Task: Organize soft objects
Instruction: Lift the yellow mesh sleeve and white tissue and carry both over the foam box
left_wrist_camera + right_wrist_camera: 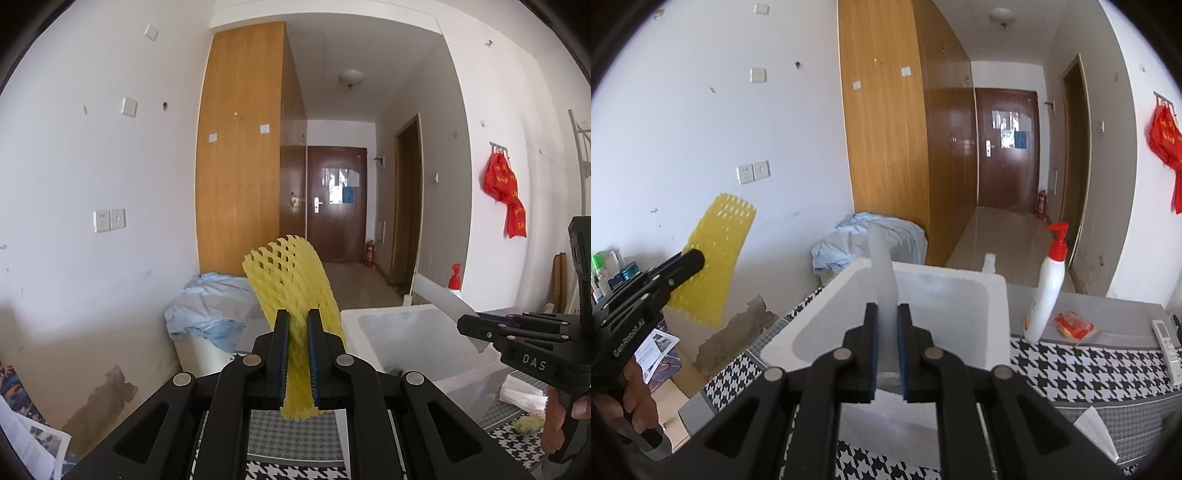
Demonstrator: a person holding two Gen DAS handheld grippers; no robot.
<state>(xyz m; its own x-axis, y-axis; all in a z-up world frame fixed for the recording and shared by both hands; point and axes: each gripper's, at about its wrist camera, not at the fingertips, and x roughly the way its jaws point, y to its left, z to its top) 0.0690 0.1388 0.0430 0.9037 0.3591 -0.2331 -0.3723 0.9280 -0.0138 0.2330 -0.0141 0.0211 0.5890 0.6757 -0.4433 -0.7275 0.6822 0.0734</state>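
The left gripper point(298, 317) pinches a yellow foam mesh sleeve point(291, 284) between its blue-lined pads, and we see the net fan out and lean upward past the fingertips, held in the air in front of the wooden wardrobe point(240, 147). The right gripper point(887, 314) is pressed onto a thin, translucent white foam sheet point(882, 258) that stands up from the pads, directly above the near wall of the white rectangular foam box point(993, 295).

Both tools point slightly downward. In the right wrist view we see a hand point(635, 391) wrapped around the left tool's handle at the lower left edge; in the left wrist view fingers grip the right tool's handle at the far right.

Only the right wrist view shows us the white pump bottle with a red top point(1047, 284) standing just right of the box, a red packet point(1074, 325) beside it, and a white remote control point(1167, 343) on the black-and-white houndstooth cloth point(1089, 373). Only the left wrist view shows a small yellow-green lump point(530, 422) on that cloth.

We cannot make out anything lying in the box's hollow. Behind it, a white bin point(199, 354) is draped in pale blue fabric point(207, 306).
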